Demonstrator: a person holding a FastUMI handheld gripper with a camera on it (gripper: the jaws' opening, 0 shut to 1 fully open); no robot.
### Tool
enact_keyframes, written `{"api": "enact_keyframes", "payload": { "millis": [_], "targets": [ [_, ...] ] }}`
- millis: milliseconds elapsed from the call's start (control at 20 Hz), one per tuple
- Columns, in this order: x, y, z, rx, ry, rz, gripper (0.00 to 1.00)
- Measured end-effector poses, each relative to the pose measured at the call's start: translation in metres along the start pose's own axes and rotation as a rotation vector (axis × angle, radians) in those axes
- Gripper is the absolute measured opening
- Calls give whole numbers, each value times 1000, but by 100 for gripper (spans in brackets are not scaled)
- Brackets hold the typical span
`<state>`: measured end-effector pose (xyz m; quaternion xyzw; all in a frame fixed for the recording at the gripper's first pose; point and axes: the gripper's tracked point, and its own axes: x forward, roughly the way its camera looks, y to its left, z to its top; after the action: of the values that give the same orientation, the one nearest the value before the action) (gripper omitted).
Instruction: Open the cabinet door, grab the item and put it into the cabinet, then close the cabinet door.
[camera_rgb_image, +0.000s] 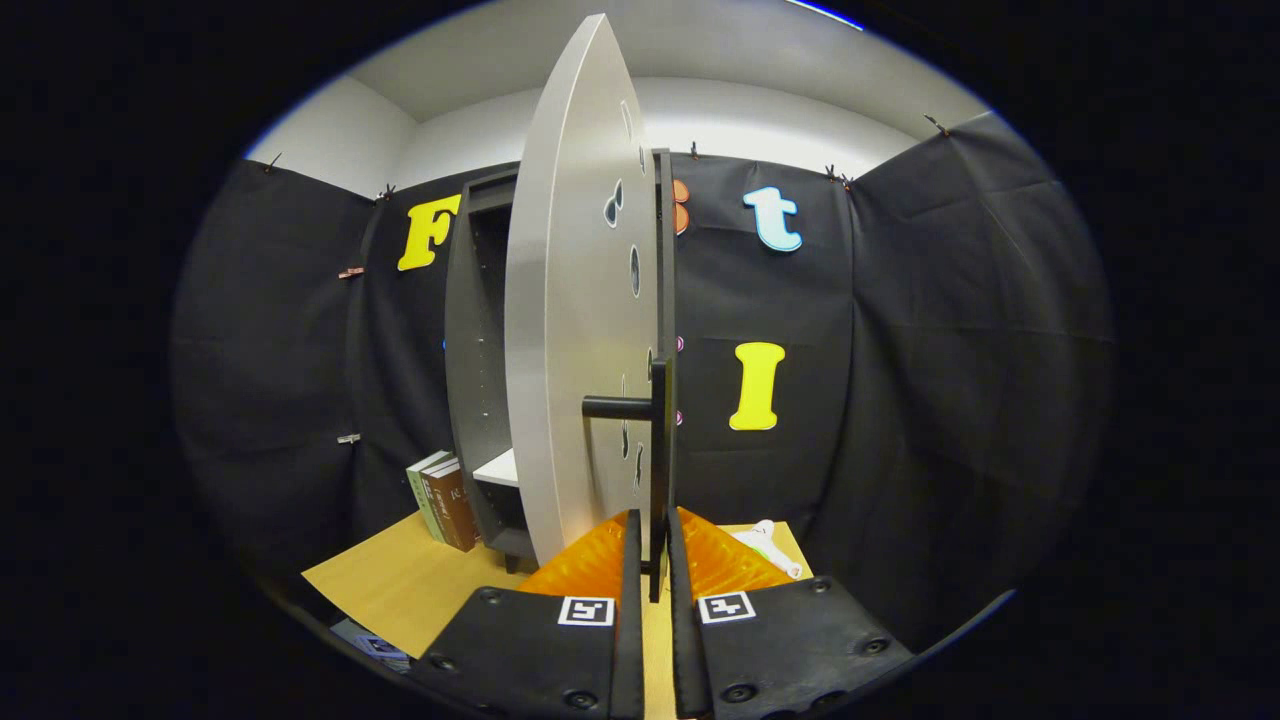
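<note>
Tall grey cabinet door (575, 330) stood swung out edge-on toward the gripper (650, 560), dark cabinet carcass (480, 340) open behind it with a pale shelf (497, 468) visible inside. Black bar handle (618, 407) stuck out from the door's face just above the fingers. Fingers were nearly closed, pinching the door's free edge low down, below the handle; both appeared to press on it, though contact was hard to confirm at that angle. Likely item to stow: a white crumpled object (770, 545) on the light wooden tabletop (400, 585), right of the fingers and behind the door edge. Risks as I judged them: grip on a thin panel edge could slip if the pull ran off the hinge arc; door swinging further might sweep the white object or block reach to it; cabinet could shift on the table. Books (445, 505) stood beside the cabinet's left base, clear of the swing.
</note>
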<state>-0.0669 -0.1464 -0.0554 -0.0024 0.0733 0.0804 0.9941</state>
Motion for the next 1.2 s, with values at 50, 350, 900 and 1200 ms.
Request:
{"api": "enact_keyframes", "payload": {
  "millis": [50, 350, 900, 1200],
  "targets": [
    [0, 1, -2, 11, 3, 1, 16],
    [-14, 9, -5, -12, 23, 46, 16],
    [-4, 106, -62, -144, 91, 97, 15],
    [47, 150, -144, -80, 237, 53, 49]
  ]
}}
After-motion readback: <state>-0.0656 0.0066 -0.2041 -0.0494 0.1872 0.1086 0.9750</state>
